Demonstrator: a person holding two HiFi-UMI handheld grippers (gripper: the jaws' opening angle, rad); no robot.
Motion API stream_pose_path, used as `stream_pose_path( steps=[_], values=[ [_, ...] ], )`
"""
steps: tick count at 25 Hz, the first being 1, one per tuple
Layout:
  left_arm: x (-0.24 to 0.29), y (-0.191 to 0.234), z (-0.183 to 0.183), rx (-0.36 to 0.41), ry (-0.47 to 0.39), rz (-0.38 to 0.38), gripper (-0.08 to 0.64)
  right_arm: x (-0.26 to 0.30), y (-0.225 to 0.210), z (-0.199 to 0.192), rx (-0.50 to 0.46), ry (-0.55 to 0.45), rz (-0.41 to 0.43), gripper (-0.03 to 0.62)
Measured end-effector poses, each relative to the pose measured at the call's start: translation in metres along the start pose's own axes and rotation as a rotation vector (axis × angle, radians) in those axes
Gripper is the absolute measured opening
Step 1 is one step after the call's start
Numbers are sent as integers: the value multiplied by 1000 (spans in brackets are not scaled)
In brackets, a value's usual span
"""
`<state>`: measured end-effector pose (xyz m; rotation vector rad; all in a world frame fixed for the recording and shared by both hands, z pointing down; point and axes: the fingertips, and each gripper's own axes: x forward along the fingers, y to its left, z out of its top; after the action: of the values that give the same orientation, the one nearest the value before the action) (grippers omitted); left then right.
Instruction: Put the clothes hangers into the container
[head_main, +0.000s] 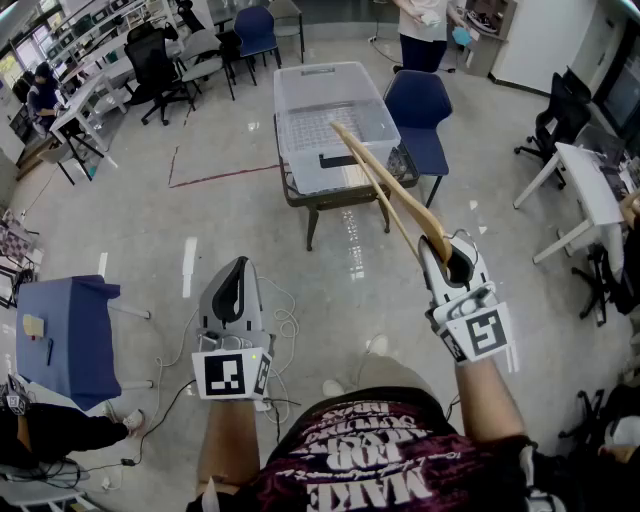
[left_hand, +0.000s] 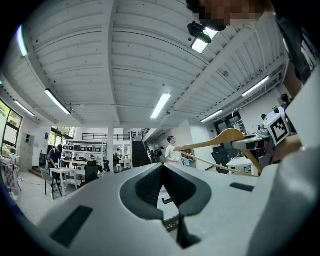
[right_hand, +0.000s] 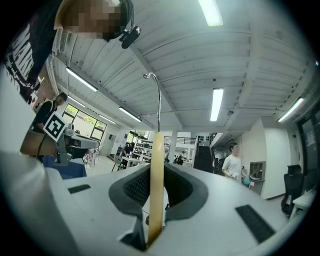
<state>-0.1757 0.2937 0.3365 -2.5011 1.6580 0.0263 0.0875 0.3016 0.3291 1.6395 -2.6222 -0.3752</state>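
My right gripper (head_main: 443, 252) is shut on a wooden clothes hanger (head_main: 385, 185), gripping it at one end. The hanger slants up and away toward the clear plastic container (head_main: 300, 85), with its far end over the container's near right part. In the right gripper view the hanger's wood (right_hand: 157, 190) stands edge-on between the jaws of the right gripper (right_hand: 157, 172), and its metal hook (right_hand: 156, 95) rises above. My left gripper (head_main: 239, 268) is lower left, shut with nothing in it. The left gripper (left_hand: 162, 169) has its pads together in its own view, where the hanger (left_hand: 220, 140) shows at the right.
The container rests on a small dark table (head_main: 310, 195). A blue chair (head_main: 418, 110) stands just right of it. A blue-covered table (head_main: 65, 330) is at the left, a white desk (head_main: 590, 190) at the right. Cables (head_main: 283, 322) lie on the floor. A person (head_main: 425, 30) stands beyond.
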Motion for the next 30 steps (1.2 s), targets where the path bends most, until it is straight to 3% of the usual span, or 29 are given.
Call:
stream_pose_path(
  steps=[6,16,24,30],
  values=[
    [26,7,-10,-3,12,-11,5,20,-7,-9,17,-6,14,58],
    [98,11,-22,-16,8,-32,5,74,-54,-28,67,-20,30,58],
    [157,8,-27,-104,9,-14,5,111,-105,-45,112,-18,40,58],
    [192,2,-27,-70,17,6,5,130,-135,-54,110,-3,60,58]
  ],
)
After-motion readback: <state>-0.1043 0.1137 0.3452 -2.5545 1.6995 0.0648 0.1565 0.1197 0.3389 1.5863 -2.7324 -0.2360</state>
